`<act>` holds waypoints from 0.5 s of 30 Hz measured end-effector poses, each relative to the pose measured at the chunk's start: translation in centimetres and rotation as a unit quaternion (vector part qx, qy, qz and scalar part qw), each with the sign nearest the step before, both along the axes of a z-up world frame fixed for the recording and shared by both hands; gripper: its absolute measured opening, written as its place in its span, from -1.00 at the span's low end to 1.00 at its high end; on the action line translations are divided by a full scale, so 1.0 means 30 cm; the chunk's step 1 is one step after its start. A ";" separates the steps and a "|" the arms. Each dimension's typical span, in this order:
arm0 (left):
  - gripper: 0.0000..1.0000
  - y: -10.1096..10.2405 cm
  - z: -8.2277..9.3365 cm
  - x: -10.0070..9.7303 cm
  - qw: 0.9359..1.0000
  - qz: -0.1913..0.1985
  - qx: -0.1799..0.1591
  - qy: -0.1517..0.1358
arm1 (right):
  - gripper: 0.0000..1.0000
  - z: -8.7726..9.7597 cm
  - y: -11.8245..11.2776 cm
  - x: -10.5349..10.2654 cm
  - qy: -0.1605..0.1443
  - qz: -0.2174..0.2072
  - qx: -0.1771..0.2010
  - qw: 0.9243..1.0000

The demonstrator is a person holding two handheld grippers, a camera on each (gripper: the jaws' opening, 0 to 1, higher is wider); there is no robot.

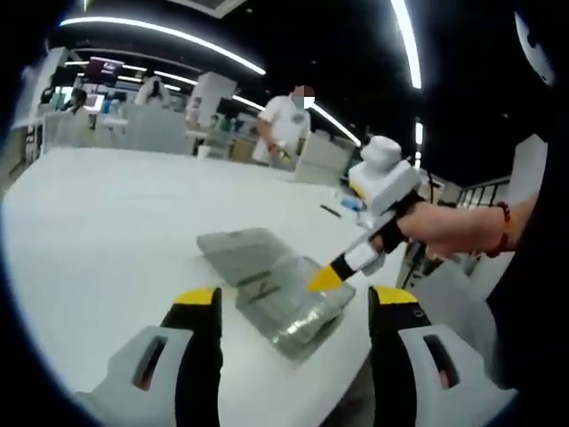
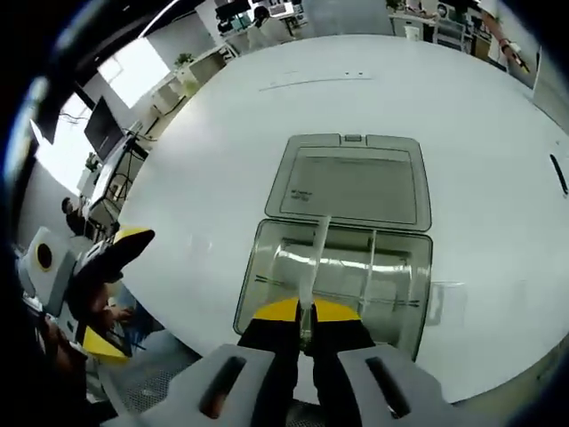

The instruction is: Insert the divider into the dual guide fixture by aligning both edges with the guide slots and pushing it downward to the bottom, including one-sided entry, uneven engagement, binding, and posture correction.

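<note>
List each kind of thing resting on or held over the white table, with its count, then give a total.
Clear box: 1
Lid, lying open flat: 1
Divider panels in the box: 2
Black pen: 1
Grippers, left and right: 2
Total: 7

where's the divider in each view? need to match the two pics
Left gripper view: divider just right of centre, a thin edge at the yellow tips of the right gripper, over the box.
Right gripper view: divider low centre, a clear strip rising from the right gripper across the box.
Shared landmark: the open lid flat on the table beyond the box.
</note>
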State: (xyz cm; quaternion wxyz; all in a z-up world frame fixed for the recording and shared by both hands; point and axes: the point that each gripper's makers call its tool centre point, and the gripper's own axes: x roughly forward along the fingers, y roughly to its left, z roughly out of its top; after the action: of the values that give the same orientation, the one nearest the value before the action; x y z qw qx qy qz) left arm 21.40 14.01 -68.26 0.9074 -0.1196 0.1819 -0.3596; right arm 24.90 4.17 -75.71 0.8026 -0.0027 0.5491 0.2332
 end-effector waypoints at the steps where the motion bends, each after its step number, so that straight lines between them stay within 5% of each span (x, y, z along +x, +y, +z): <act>1: 0.31 0.000 0.000 0.000 1.000 0.000 -0.001 0.000 | -1.00 0.002 0.000 0.002 0.001 0.000 0.001 1.000; 15: 0.30 0.001 -0.007 0.002 1.000 0.001 -0.005 0.007 | -1.00 0.032 -0.010 0.026 0.056 0.011 0.009 0.998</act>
State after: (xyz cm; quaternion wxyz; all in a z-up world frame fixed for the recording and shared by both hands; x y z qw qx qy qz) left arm 21.47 14.04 -68.47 0.9058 -0.1268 0.1868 -0.3586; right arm 25.66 3.87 -74.75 0.7679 0.0119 0.5912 0.2465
